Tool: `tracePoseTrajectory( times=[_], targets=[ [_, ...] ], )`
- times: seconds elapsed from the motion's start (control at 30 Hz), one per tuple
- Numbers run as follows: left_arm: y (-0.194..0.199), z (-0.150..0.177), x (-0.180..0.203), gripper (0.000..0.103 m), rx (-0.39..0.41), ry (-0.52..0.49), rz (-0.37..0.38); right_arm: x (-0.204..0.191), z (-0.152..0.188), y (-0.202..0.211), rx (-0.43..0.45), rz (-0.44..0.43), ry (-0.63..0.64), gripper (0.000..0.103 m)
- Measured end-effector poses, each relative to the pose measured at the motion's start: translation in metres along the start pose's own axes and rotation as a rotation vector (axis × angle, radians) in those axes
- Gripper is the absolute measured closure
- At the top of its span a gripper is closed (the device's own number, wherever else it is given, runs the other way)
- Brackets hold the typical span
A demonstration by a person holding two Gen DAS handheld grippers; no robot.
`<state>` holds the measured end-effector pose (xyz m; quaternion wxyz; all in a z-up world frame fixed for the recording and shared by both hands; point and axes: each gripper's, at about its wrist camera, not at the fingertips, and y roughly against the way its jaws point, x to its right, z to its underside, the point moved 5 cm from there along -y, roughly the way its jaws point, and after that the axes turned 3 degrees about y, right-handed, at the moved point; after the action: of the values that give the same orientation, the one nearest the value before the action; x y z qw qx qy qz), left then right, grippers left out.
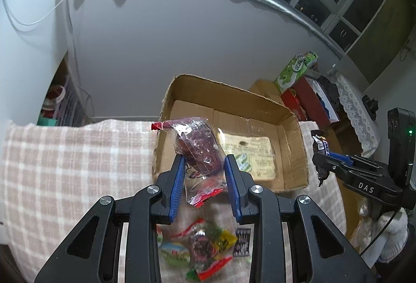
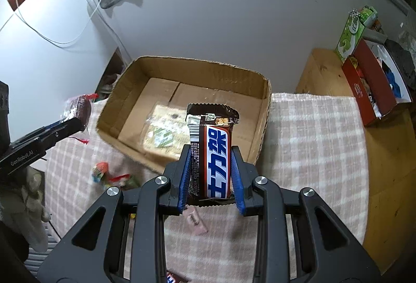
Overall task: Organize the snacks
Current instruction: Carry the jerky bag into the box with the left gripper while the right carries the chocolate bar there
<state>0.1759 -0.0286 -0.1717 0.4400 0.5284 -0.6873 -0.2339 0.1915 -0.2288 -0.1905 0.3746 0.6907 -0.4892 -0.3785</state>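
**Both grippers loaded, carrying snacks to the box**

Step in hand: transport. Left gripper (image 1: 205, 166) is clamped on a clear-wrapped dark red snack (image 1: 199, 145), red tab end sticking up and left. Right gripper (image 2: 210, 153) is clamped on a brown chocolate bar (image 2: 212, 150), held upright by its lower half, blue pads flat against its long sides.

Target looks like the open cardboard box (image 2: 265, 111) at the far edge of the checked cloth (image 2: 312, 140). It already has one flat pale packet (image 2: 162, 134) on its floor. Both snacks sit in front of the box's near wall, off the cloth; I judge neither is over the opening yet.

More loose snacks (image 1: 202, 249) lie on the cloth below the left gripper, plus a small pink packet (image 2: 195, 222) under the right one, so the job is early.

Next move, as I read it:
- carry both forward past the near wall
- lower inside before letting go; the bar is tall and could tip over the rim
- keep the two grippers apart, they converge on one box
- the soft wrapper on the left may cling to a pad on release
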Motion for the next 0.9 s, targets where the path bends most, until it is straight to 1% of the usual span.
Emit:
tracePoseTrajectory(
  times=[0.27,0.43,0.5,0.53,0.57,0.6,0.63,0.67,0.9],
  targets=[
    [-0.02,-0.005,0.003,0.074,-0.03,-0.012,-0.002,0.015,-0.006,-0.024,-0.035,0.023,-0.017,0.073],
    [-0.028,-0.01,0.005,0.073,-0.046,-0.019,-0.002,0.014,-0.007,-0.029,-0.049,0.023,-0.007,0.073],
    [-0.031,-0.011,0.005,0.071,-0.058,-0.014,-0.002,0.014,-0.008,-0.032,-0.055,0.031,-0.003,0.073],
    [-0.032,-0.01,0.005,0.068,-0.069,-0.01,-0.003,0.013,-0.008,-0.033,-0.06,0.034,-0.003,0.07],
    [-0.033,-0.011,0.006,0.067,-0.069,-0.011,-0.005,0.013,-0.008,-0.033,-0.064,0.032,-0.005,0.064],
    [-0.033,-0.011,0.006,0.067,-0.068,-0.015,-0.007,0.013,-0.008,-0.033,-0.059,0.033,-0.006,0.049],
    [-0.032,-0.011,0.007,0.064,-0.068,-0.018,-0.011,0.013,-0.009,-0.032,-0.052,0.037,-0.005,0.039],
    [-0.032,-0.011,0.006,0.062,-0.067,-0.018,-0.013,0.013,-0.01,-0.03,-0.042,0.04,-0.003,0.038],
    [-0.021,-0.012,0.003,0.062,-0.047,-0.011,-0.003,0.012,-0.009,-0.023,-0.036,0.03,-0.005,0.038]
  ],
)
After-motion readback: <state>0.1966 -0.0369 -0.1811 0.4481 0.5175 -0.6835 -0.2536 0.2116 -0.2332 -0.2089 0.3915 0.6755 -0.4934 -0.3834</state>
